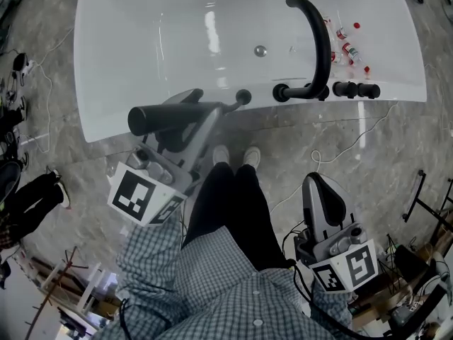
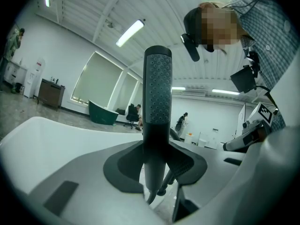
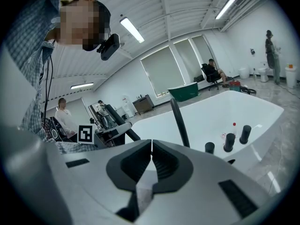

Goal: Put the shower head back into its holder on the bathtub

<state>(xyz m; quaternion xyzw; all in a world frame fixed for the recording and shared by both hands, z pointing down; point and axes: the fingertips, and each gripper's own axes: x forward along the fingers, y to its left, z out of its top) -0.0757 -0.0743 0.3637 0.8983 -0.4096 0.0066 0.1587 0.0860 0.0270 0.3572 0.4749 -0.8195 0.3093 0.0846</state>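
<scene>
A black shower head [image 1: 170, 114] lies crosswise in my left gripper [image 1: 207, 112], just in front of the white bathtub's [image 1: 141, 41] near rim. In the left gripper view the shower head [image 2: 158, 93] stands upright with its dotted face showing, and the left gripper [image 2: 157, 168] is shut on its lower stem. On the rim to the right stands the black curved spout [image 1: 320, 41], with a black round fitting [image 1: 281, 91] at its left end. My right gripper [image 1: 320, 184] hangs low at the person's right side, shut and holding nothing, its pads meeting [image 3: 151, 159].
Two black knobs [image 1: 356, 89] stand on the rim right of the spout, with small red-capped bottles [image 1: 348, 48] behind them. The drain [image 1: 260, 50] sits in the tub floor. The person's shoes [image 1: 236, 156] stand close to the tub. Cables [image 1: 333, 154] trail over the marble floor.
</scene>
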